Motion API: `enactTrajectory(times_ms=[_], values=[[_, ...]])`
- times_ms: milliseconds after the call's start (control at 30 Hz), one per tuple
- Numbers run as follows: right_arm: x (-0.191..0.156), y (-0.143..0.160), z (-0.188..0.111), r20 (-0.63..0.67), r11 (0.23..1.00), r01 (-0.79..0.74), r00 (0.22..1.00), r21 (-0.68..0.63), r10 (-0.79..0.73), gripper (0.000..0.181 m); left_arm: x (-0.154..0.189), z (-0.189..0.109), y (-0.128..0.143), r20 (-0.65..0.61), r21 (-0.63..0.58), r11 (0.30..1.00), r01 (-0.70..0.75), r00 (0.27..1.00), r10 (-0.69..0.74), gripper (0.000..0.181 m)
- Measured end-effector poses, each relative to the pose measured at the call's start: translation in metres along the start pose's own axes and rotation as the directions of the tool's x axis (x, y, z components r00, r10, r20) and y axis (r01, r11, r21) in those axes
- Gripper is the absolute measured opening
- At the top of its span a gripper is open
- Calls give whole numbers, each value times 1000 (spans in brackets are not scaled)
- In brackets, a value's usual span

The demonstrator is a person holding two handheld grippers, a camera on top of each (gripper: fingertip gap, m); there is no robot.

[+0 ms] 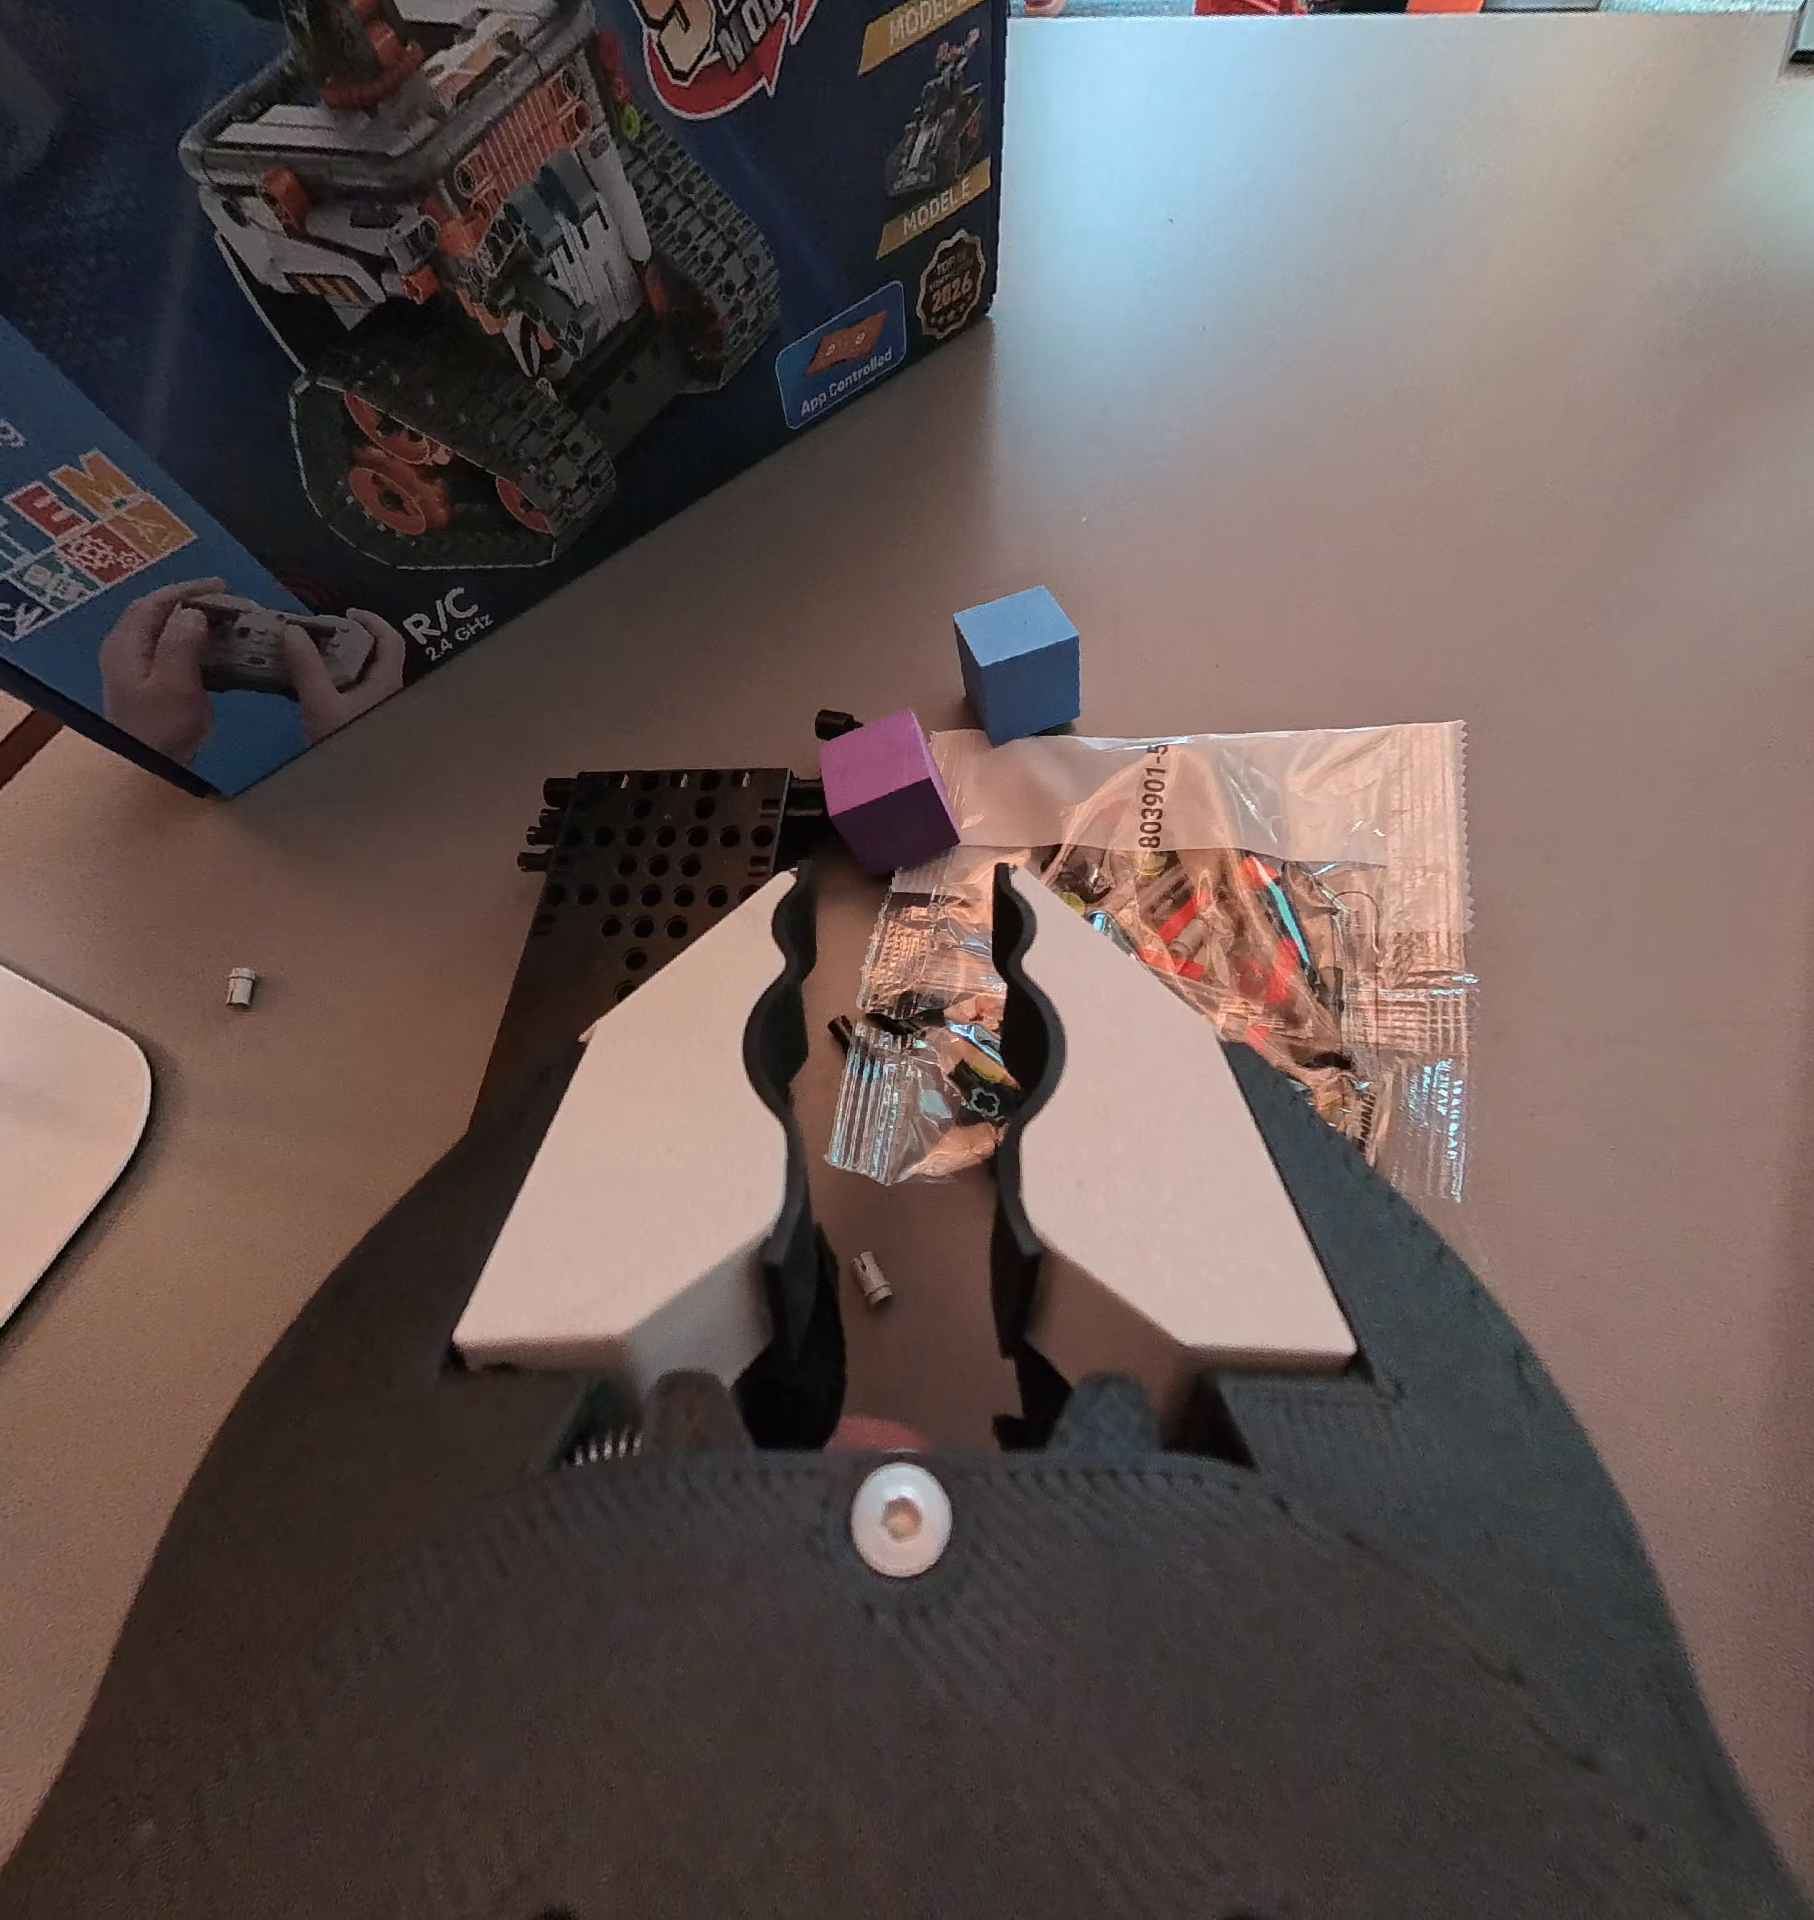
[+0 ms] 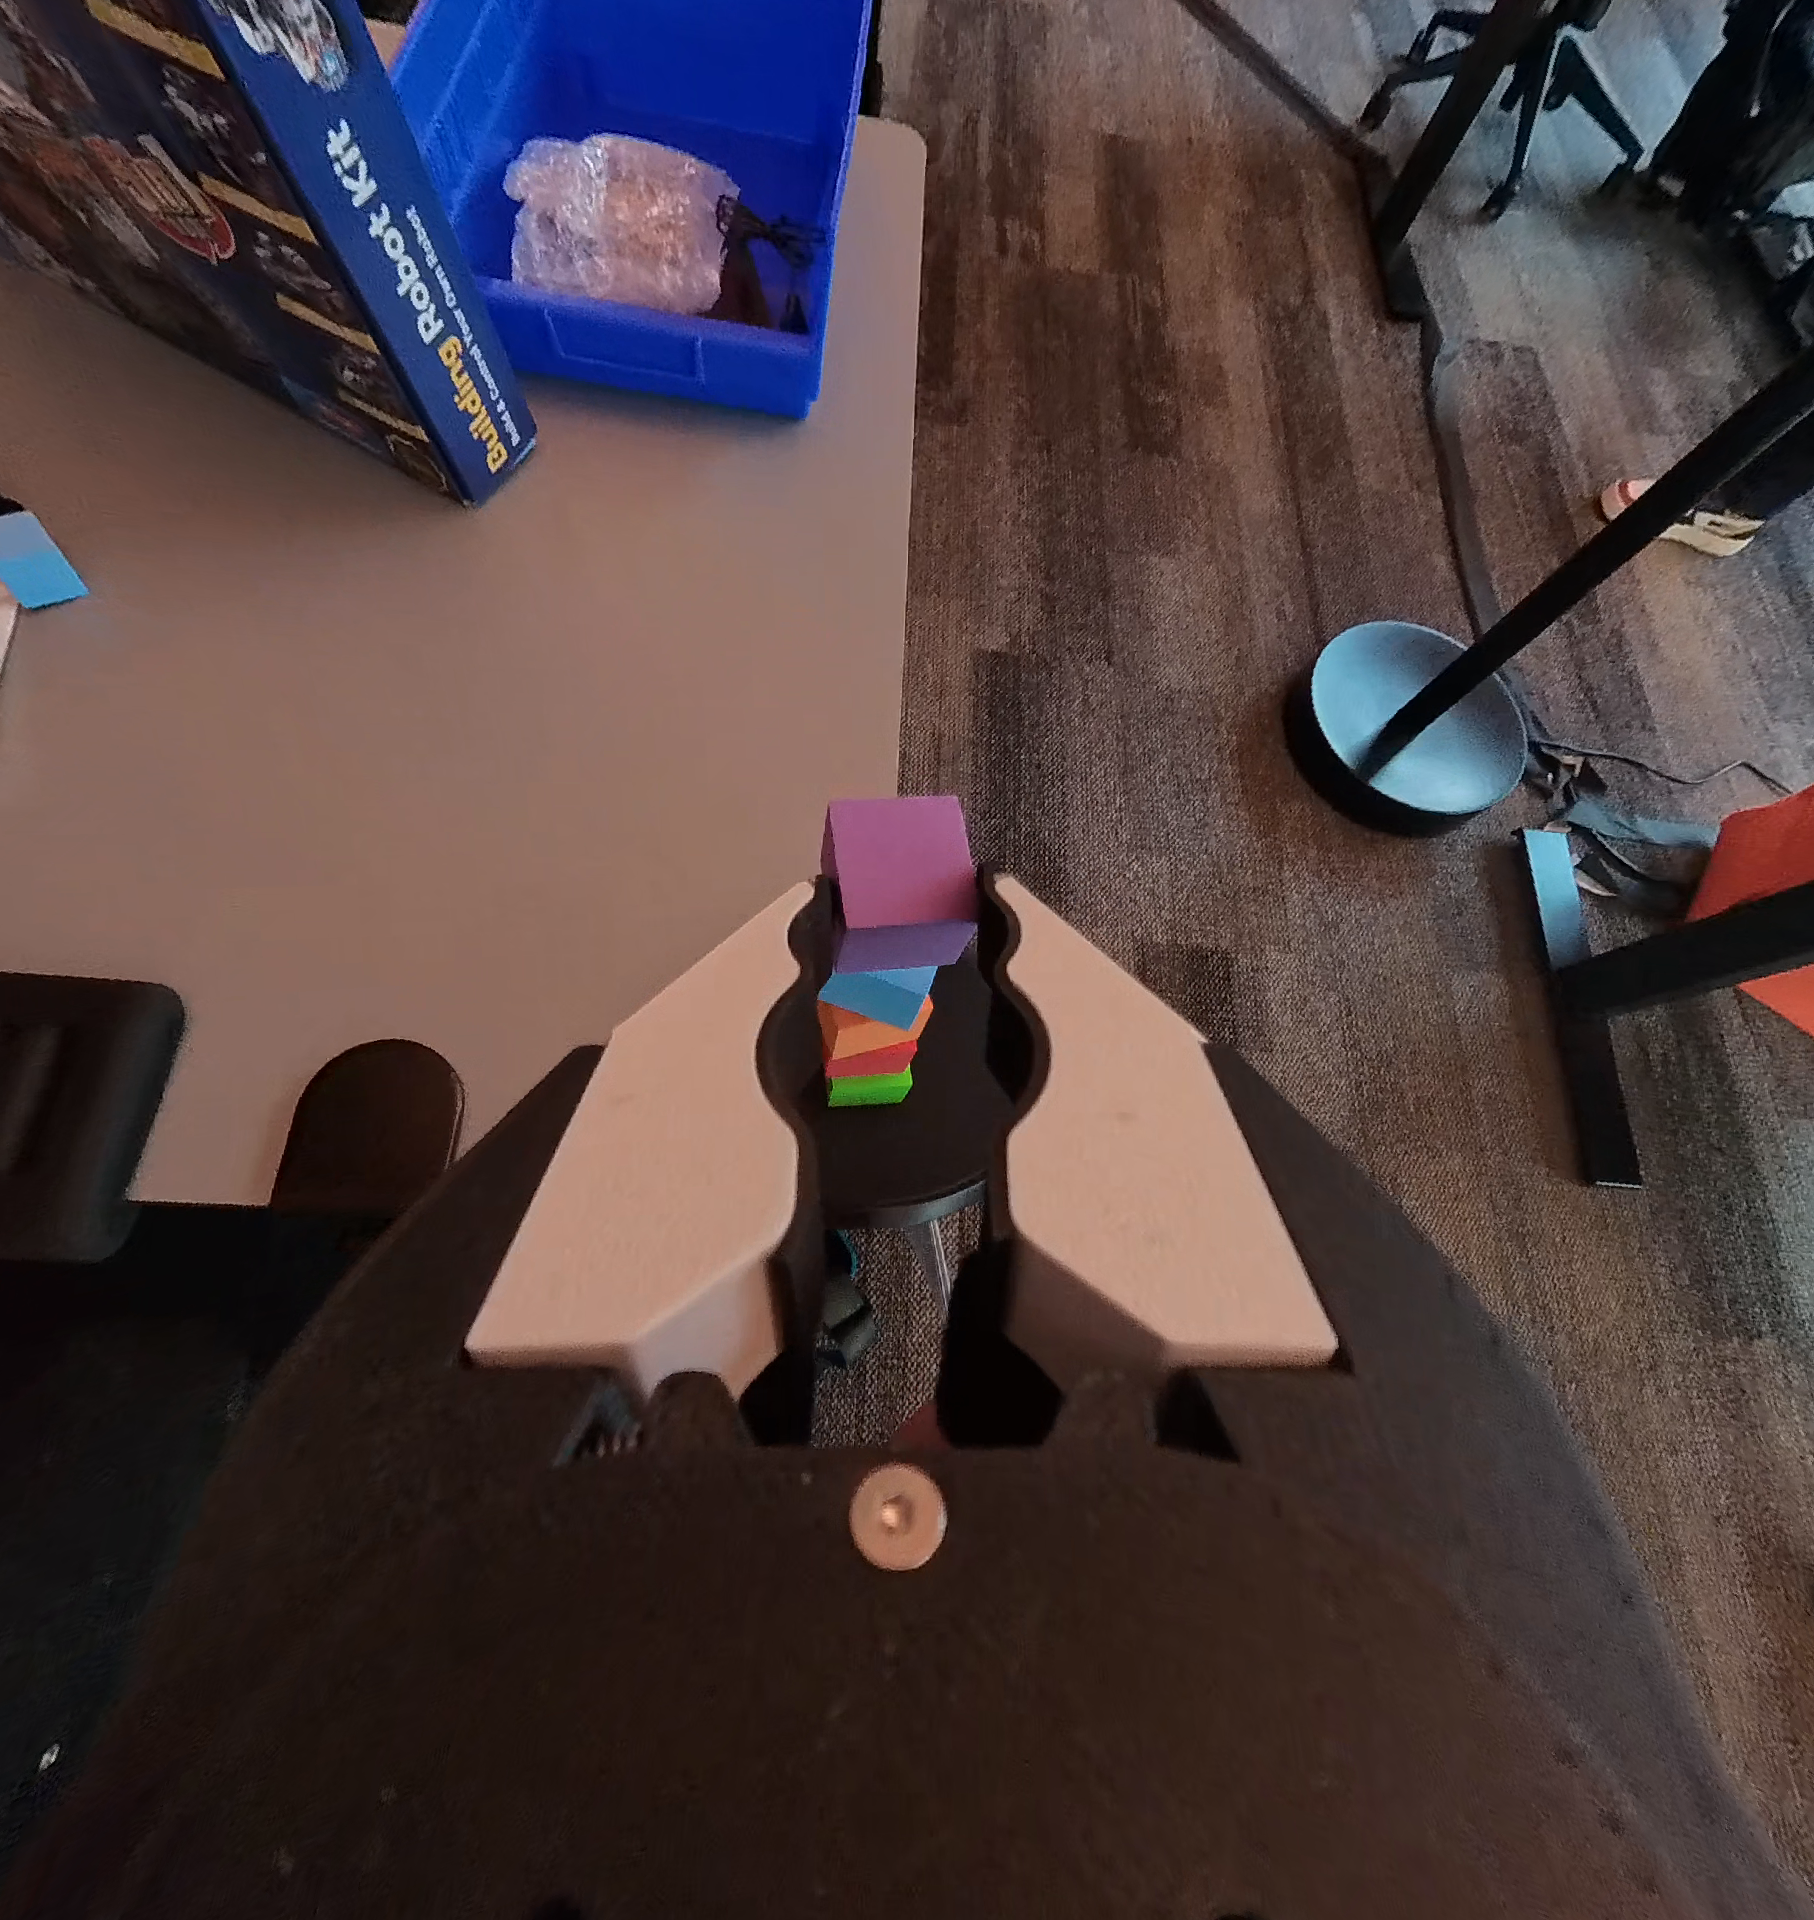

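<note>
Your right gripper (image 2: 898, 883) was the one engaged. Its fingers were clamped on the purple cube (image 2: 898, 857), one pad on each side face, with the cube standing proud of the fingertips. Directly below the cube, in line with the gap between the fingers, rose a stack (image 2: 875, 1023) of blocks: violet, blue, orange, red, green at the base. The stack stood on a dark round stand (image 2: 898, 1164), just off the table edge (image 2: 898, 665), and its blocks were twisted against one another, so its upright axis was not clean. Whether the held cube touched the violet block could not be told. Beyond, a blue bin (image 2: 654, 343) sat on the table by a boxed kit (image 2: 404, 291).

Your left gripper (image 1: 901, 883) hung over the table with its fingers apart and nothing between them. A small grey peg (image 1: 872, 1276) lay under the gap; a clear bag of parts (image 1: 1246, 935) lay ahead, under the tips. Farther out were a second purple cube (image 1: 887, 790), a black plate (image 1: 664, 862), then a blue cube (image 1: 1017, 665).
</note>
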State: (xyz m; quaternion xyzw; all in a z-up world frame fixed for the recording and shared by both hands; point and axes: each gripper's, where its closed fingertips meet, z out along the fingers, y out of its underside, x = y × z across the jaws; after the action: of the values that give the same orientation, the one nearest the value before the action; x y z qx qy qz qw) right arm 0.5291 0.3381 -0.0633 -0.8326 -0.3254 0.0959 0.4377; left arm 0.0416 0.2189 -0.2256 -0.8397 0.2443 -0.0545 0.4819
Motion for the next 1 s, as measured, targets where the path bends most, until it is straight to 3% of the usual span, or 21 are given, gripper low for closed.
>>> enactTrajectory(times_ms=[467, 633, 700, 800, 1000], values=[[0, 15, 14, 33, 999, -23, 999, -46, 24, 33, 1, 0, -1, -7, 0, 1000, -3, 1000, 3, 32], [6, -4, -4, -100, 999, 35, 994, 14, -33, 43, 1, 1, -1, -5, 0, 1000, -3, 1000, 3, 32], [-19, -25, -12, -99, 991, 106, 990, 81, -98, 42, 0, 1, 0, -3, -2, 1000, -2, 1000, 2, 32], [-94, -50, 6, 37, 965, 212, 975, 155, -220, 43, 0, 2, 0, -3, -4, 1000, -2, 1000, 2, 32], [-245, -66, 110, 298, 928, 301, 885, 222, -358, 45, -3, -1, -1, 5, 5, 1000, 4, 1000, -4, 32]])
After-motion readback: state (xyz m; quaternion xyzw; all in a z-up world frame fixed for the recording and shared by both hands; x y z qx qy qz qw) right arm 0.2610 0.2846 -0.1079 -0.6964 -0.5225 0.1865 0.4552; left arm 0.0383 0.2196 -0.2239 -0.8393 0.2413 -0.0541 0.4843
